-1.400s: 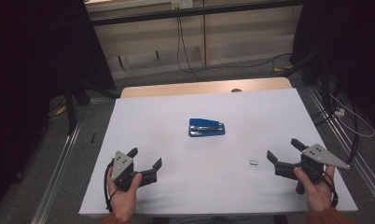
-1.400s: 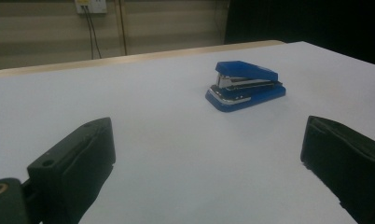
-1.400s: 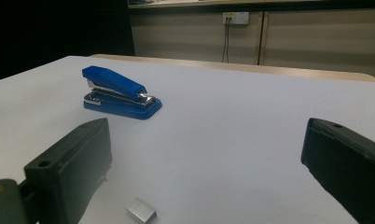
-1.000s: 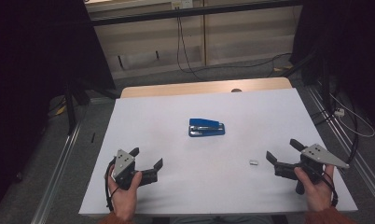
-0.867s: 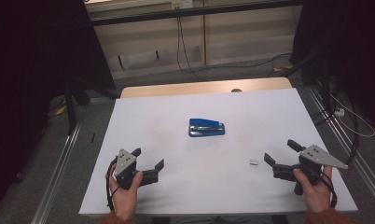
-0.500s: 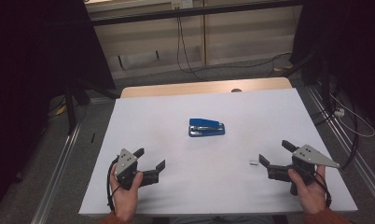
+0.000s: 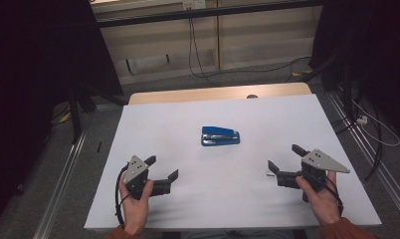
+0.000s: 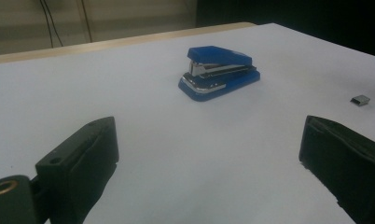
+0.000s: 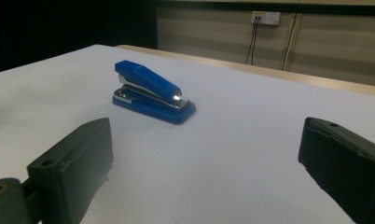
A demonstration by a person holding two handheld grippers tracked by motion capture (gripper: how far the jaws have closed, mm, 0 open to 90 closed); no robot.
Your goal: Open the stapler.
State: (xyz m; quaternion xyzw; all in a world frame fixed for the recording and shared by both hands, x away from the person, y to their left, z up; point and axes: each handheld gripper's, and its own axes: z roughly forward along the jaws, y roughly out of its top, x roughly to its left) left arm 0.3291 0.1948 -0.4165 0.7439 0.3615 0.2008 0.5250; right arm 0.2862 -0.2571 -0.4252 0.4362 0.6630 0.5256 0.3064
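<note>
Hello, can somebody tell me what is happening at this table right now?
A person sits at a white table and holds a claw in each hand. Both the left claw and the right claw are open and hold nothing. A blue stapler lies shut in the middle of the table, untouched, ahead of both claws. A small block of staples lies on the table near the right claw, whose jaws point toward the stapler. Nothing is gripped yet.

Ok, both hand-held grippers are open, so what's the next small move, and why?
Probably ease the right hand-held gripper forward onto the staple strip: its open jaws already sit right beside that strip, while the stapler lies farther off, untouched, mid-table.
</note>
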